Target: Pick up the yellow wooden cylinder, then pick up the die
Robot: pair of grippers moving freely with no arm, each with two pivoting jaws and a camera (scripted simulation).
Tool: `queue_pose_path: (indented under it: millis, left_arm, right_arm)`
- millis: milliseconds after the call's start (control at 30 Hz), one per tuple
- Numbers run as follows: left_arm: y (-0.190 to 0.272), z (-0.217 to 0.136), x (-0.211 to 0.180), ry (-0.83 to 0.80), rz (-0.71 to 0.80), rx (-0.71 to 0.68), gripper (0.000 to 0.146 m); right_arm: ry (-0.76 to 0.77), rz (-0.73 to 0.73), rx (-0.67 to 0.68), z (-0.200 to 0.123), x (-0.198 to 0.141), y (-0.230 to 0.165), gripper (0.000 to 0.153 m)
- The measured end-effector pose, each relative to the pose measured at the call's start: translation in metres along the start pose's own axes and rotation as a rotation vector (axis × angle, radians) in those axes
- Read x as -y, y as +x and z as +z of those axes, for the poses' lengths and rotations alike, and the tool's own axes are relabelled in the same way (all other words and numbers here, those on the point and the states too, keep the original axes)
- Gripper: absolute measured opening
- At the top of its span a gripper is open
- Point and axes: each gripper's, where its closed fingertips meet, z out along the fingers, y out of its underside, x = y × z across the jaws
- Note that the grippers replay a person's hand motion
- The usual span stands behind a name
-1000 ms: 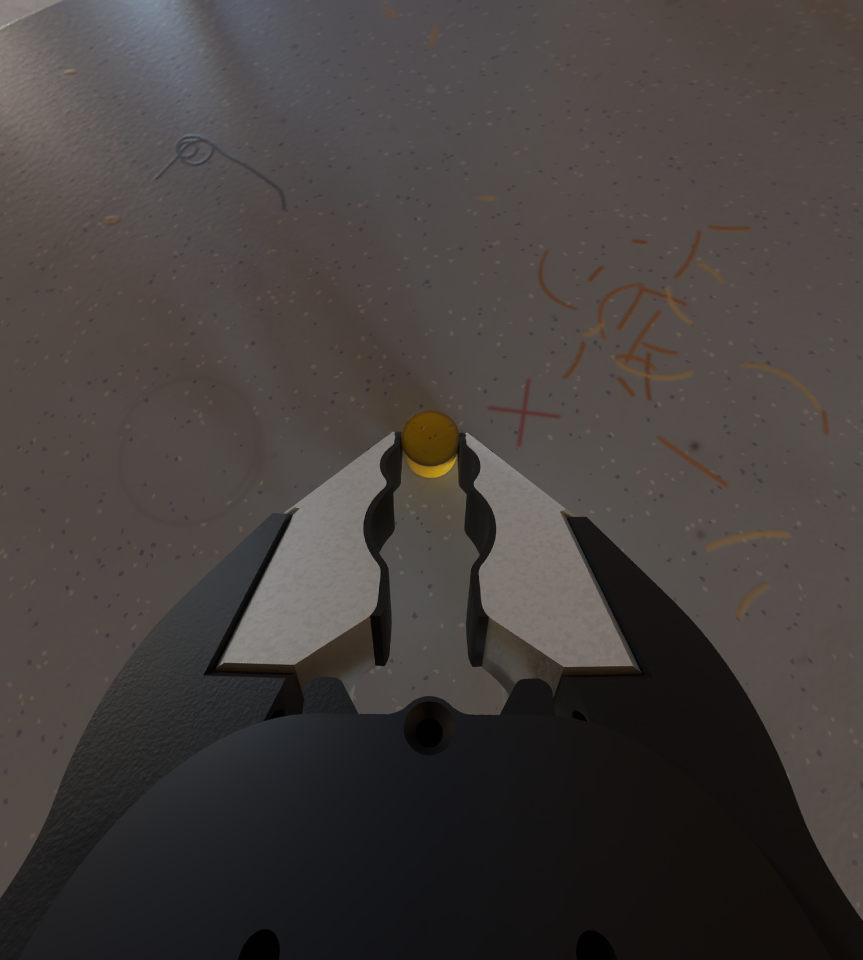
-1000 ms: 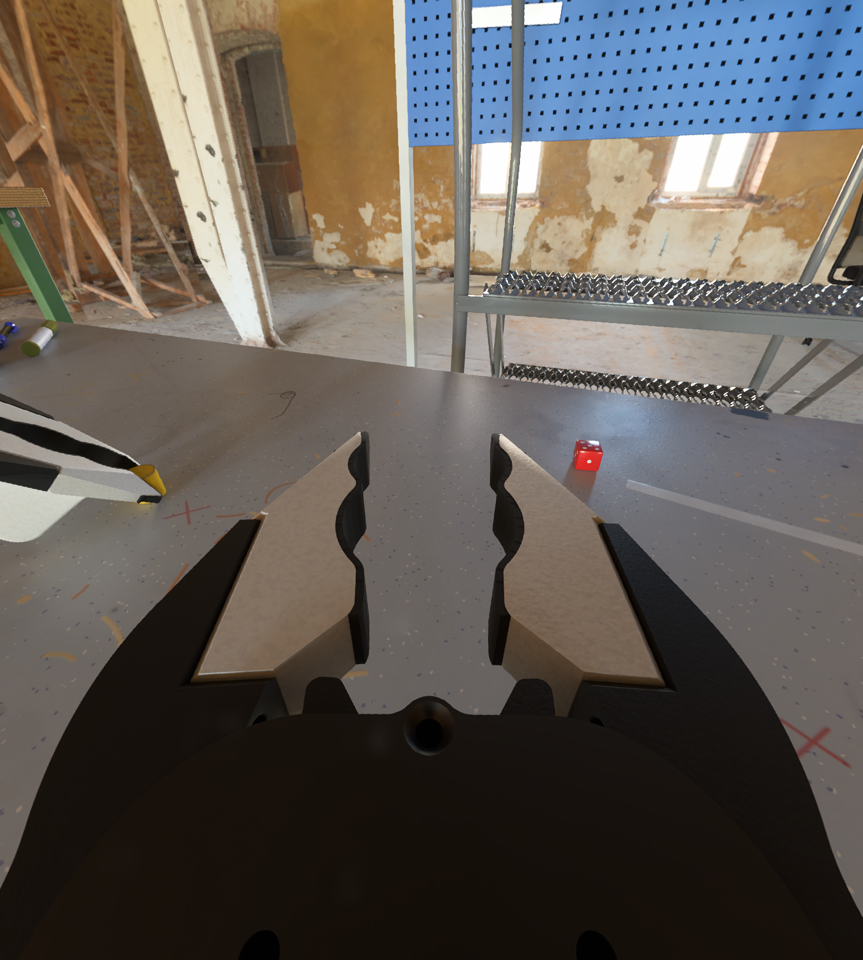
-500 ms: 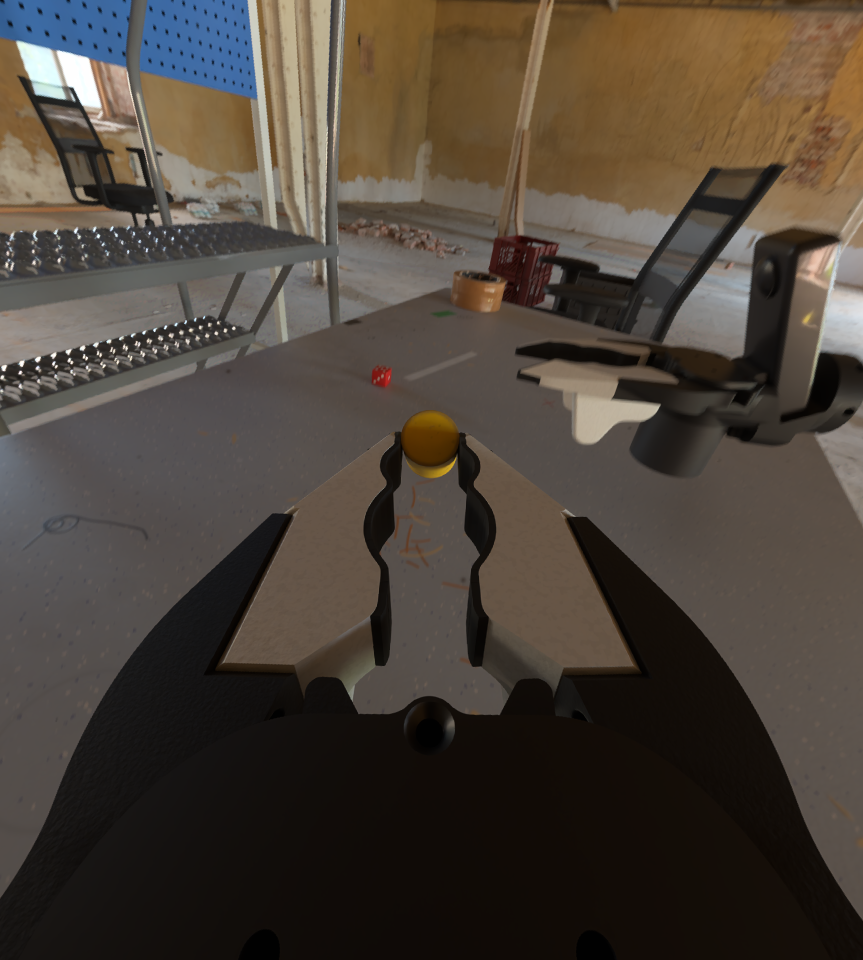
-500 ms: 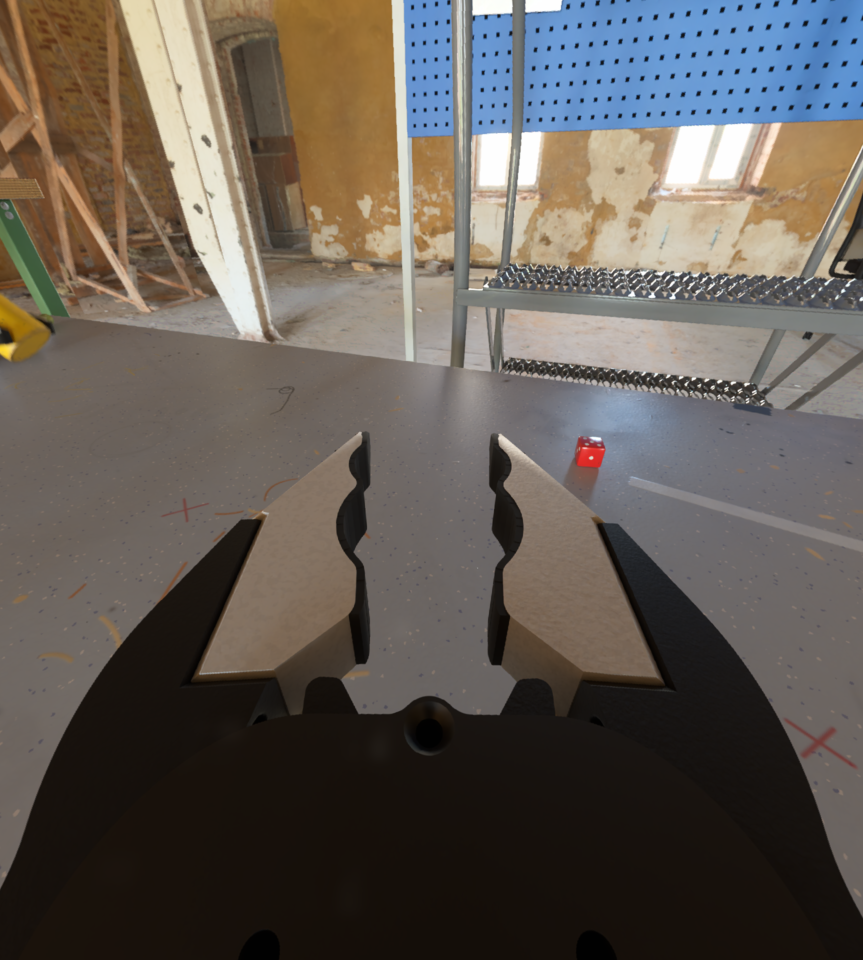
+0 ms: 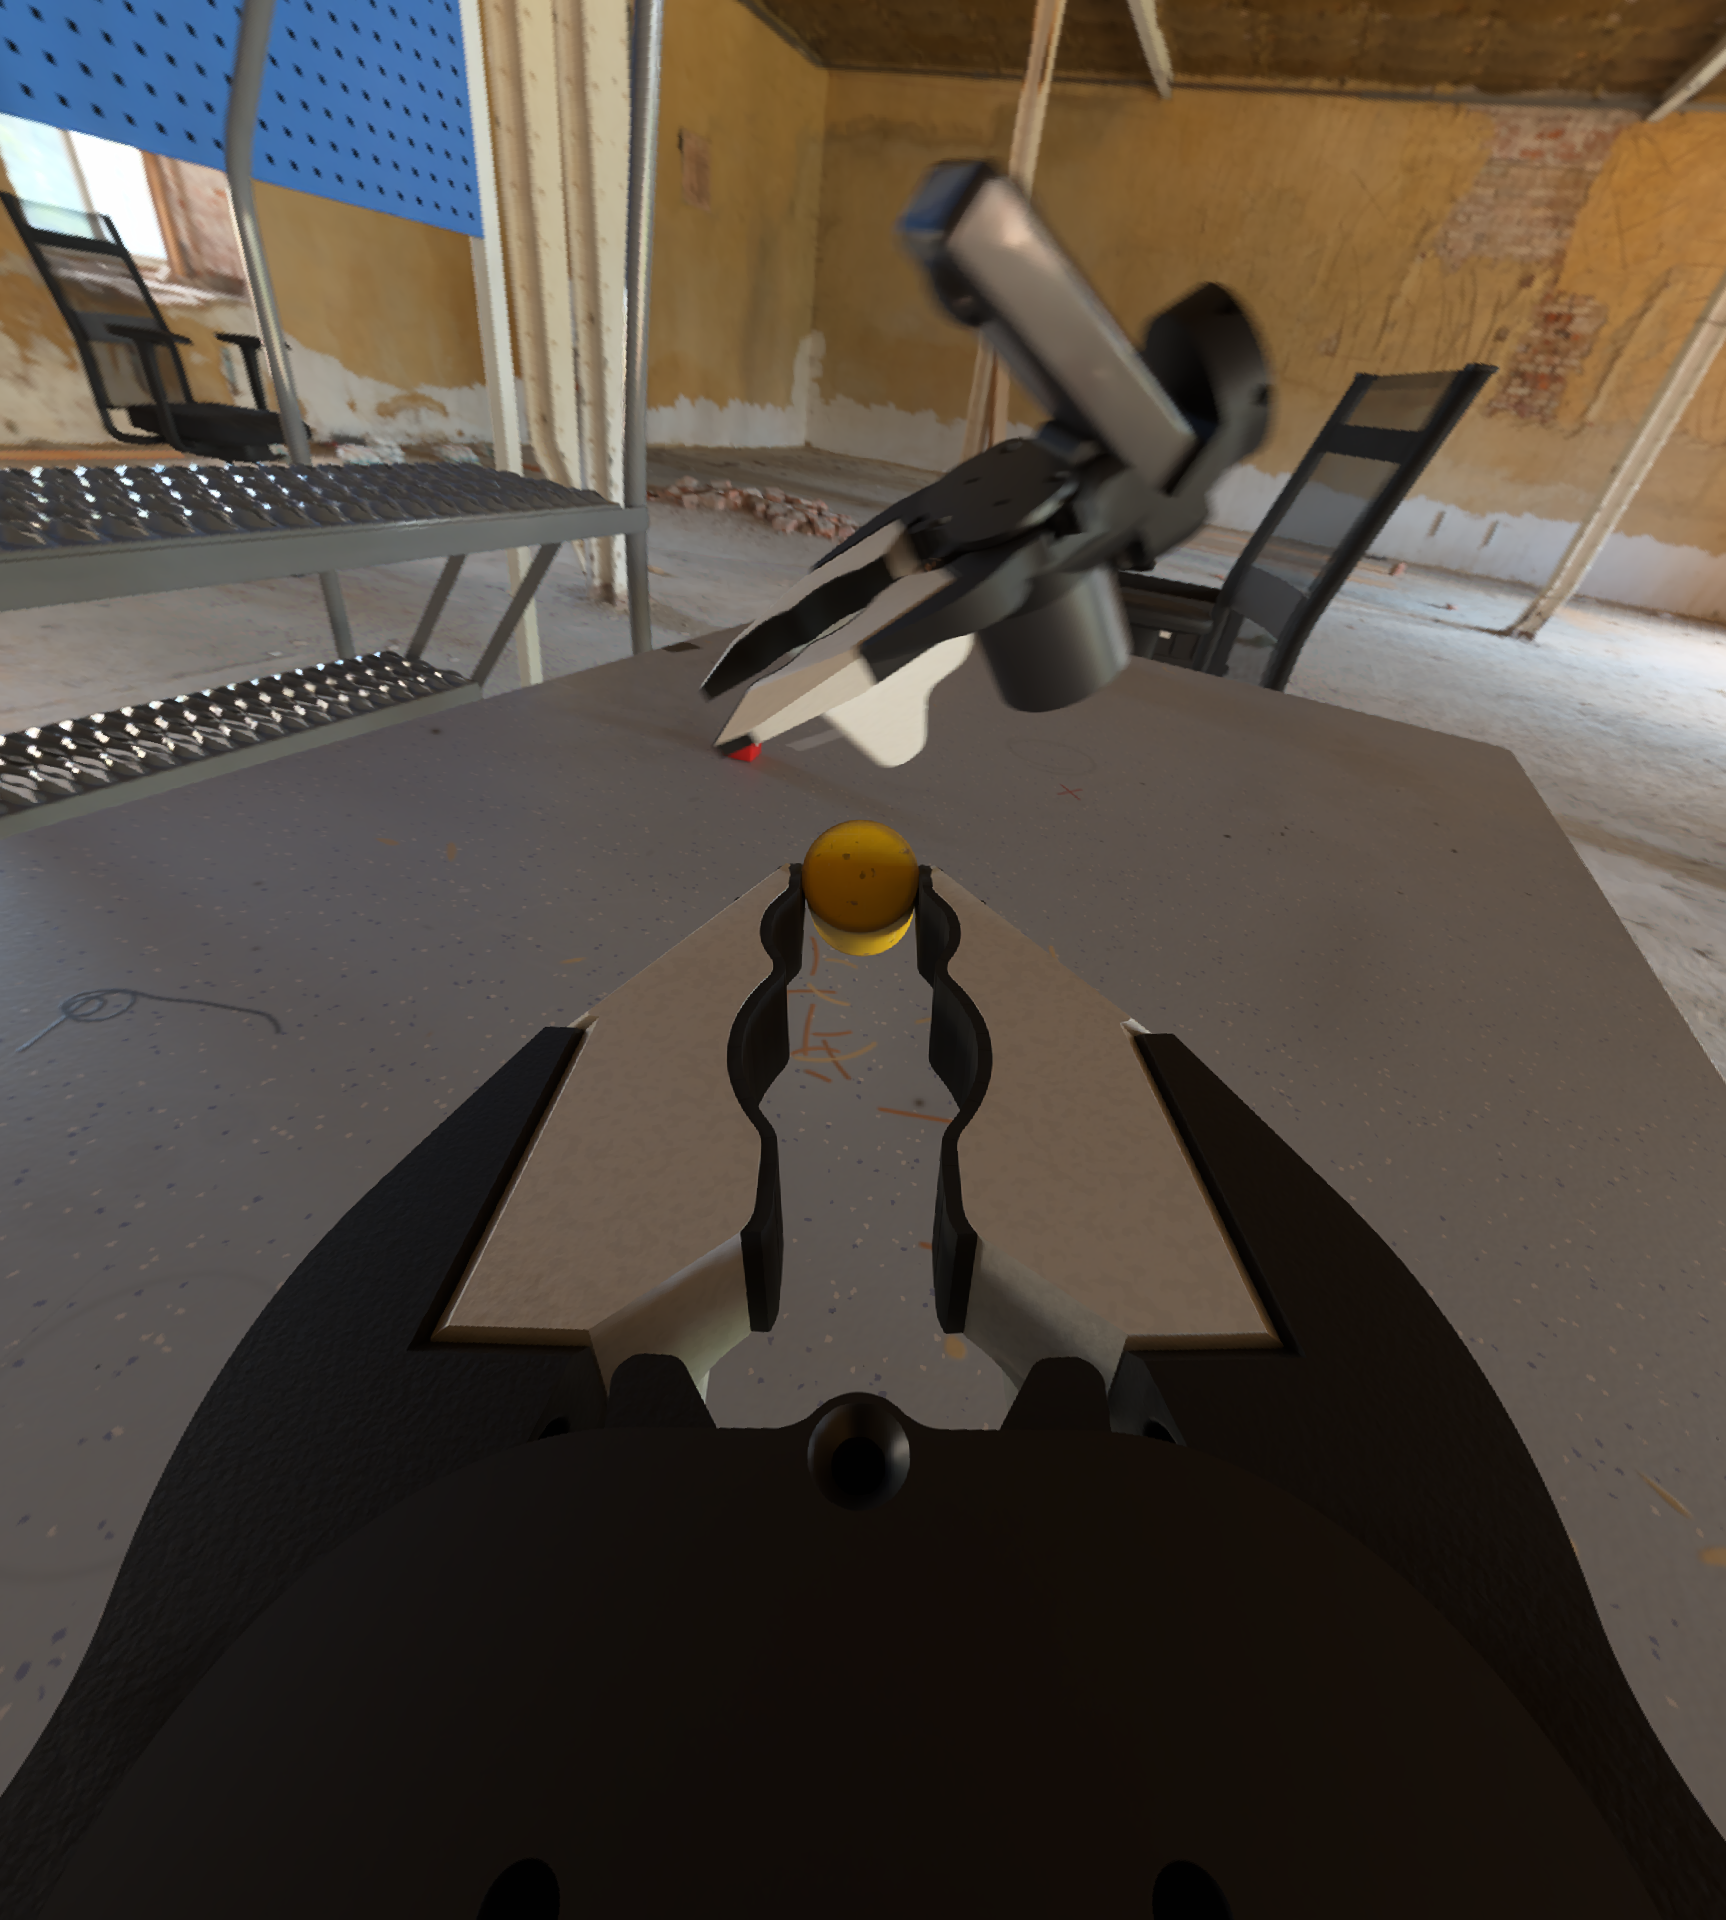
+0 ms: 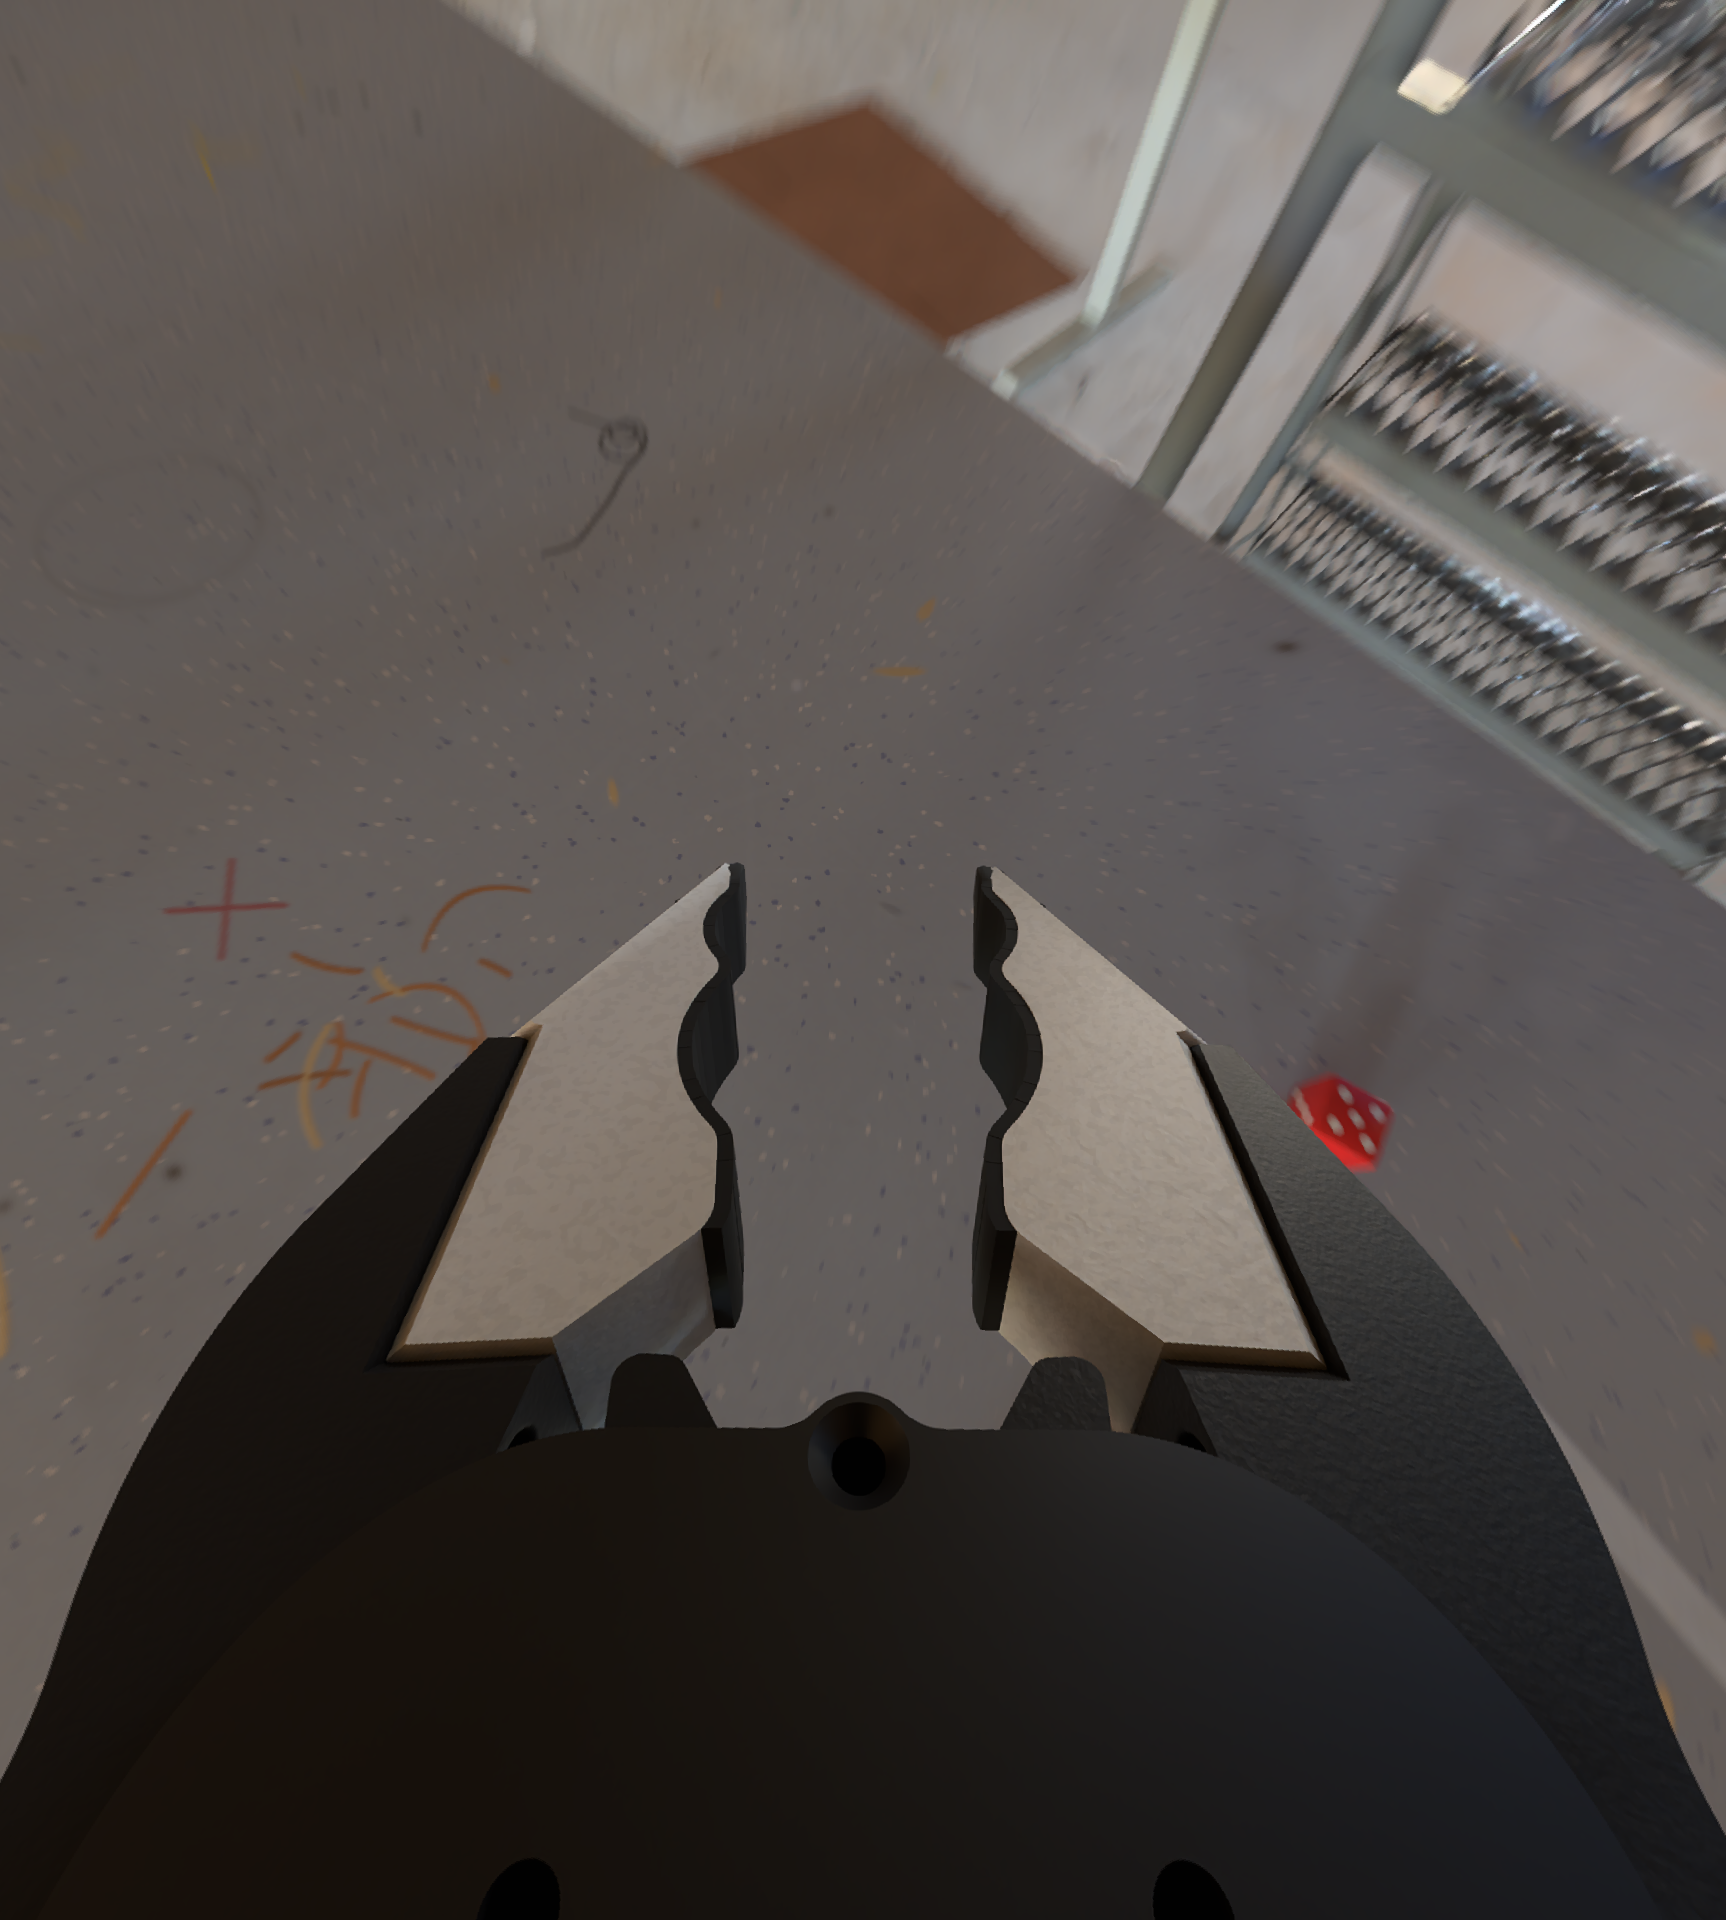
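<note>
My left gripper (image 5: 858,894) is shut on the yellow wooden cylinder (image 5: 857,883), held at its tips above the grey table (image 5: 319,935). The red die (image 6: 1344,1122) lies on the table to the right of my right gripper (image 6: 857,883), which is open, empty and tilted down toward the table. In the left wrist view the right gripper (image 5: 734,701) hangs over the far part of the table, and only a corner of the die (image 5: 747,754) shows under its fingertips.
A metal step frame (image 5: 215,520) with grated treads stands off the table's left edge; it also shows in the right wrist view (image 6: 1524,499). A blue pegboard (image 5: 215,94) and two black chairs (image 5: 152,343) are beyond. Orange scratches (image 6: 371,1029) mark the table.
My left gripper has lifted the cylinder off the table and levelled out. My right gripper has tilted downward and moved toward the die, staying open.
</note>
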Motion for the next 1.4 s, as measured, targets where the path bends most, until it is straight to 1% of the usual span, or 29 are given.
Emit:
queue_pose_path:
  millis: [100, 200, 367, 433, 533, 600, 667, 767, 833, 900, 967, 1033, 1067, 1133, 1200, 1233, 1333, 1367, 1400]
  left_arm:
    - [0.0, -0.006, 0.003, 0.023, 0.004, 0.02, 0.021]
    - [-0.002, -0.013, 0.001, 0.014, 0.017, 0.03, 0.021]
    - [-0.008, -0.018, -0.001, 0.025, -0.024, 0.013, 0.021]
    - [-0.007, -0.018, -0.001, 0.025, -0.028, 0.002, 0.021]
    - [-0.007, -0.016, -0.002, 0.01, -0.014, 0.001, 0.021]
    - [-0.008, -0.016, -0.001, 0.014, -0.022, -0.002, 0.021]
    - [-0.009, -0.016, 0.001, 0.016, -0.038, -0.015, 0.021]
    - [-0.008, -0.014, 0.008, 0.012, -0.046, -0.043, 0.021]
    - [-0.005, -0.012, 0.015, 0.016, -0.049, -0.08, 0.021]
    - [0.0, -0.009, 0.021, 0.012, -0.038, -0.113, 0.021]
    - [0.006, -0.006, 0.024, -0.001, -0.017, -0.138, 0.021]
    - [0.01, -0.003, 0.024, -0.014, -0.006, -0.155, 0.021]
    - [0.013, -0.002, 0.024, -0.02, -0.004, -0.163, 0.021]
    - [0.018, 0.001, 0.025, -0.032, -0.002, -0.183, 0.021]
    - [0.022, 0.003, 0.025, -0.045, 0.012, -0.181, 0.021]
    - [0.024, 0.004, 0.024, -0.057, 0.019, -0.178, 0.021]
    - [0.024, 0.004, 0.014, -0.085, 0.009, -0.165, 0.021]
    - [0.024, 0.004, 0.01, -0.092, 0.001, -0.158, 0.021]
    - [0.025, 0.004, 0.007, -0.098, -0.003, -0.156, 0.021]
  right_arm:
    - [-0.137, -0.024, 0.069, 0.038, -0.006, 0.0, 0.04]
    - [-0.187, -0.066, 0.042, 0.059, -0.012, 0.002, 0.034]
    - [-0.235, -0.021, 0.02, 0.078, -0.019, 0.009, 0.033]
    - [-0.239, 0.003, 0.041, 0.083, -0.02, 0.008, 0.033]
    - [-0.247, 0.009, 0.057, 0.084, -0.019, 0.007, 0.026]
    - [-0.211, -0.033, 0.088, 0.076, -0.012, 0.001, 0.02]
    - [-0.099, -0.076, 0.123, 0.055, 0.004, -0.01, 0.015]
    - [0.103, -0.199, 0.19, 0.006, 0.025, -0.037, 0.011]
    - [0.218, -0.243, 0.214, -0.028, 0.032, -0.054, 0.011]
    - [0.323, -0.263, 0.238, -0.057, 0.032, -0.069, 0.01]
    - [0.381, -0.276, 0.238, -0.079, 0.028, -0.079, 0.01]
    - [0.408, -0.283, 0.239, -0.092, 0.021, -0.085, 0.007]
    - [0.424, -0.28, 0.244, -0.096, 0.02, -0.087, 0.0]
    - [0.469, -0.25, 0.282, -0.104, 0.02, -0.091, 0.0]
    - [0.459, -0.242, 0.301, -0.103, 0.016, -0.091, 0.0]
    - [0.424, -0.257, 0.276, -0.1, 0.011, -0.086, 0.0]
    - [0.267, -0.23, 0.178, -0.093, -0.008, -0.064, 0.0]
    - [0.211, -0.204, 0.145, -0.097, -0.017, -0.06, 0.0]
    - [0.16, -0.168, 0.117, -0.104, -0.027, -0.058, 0.003]
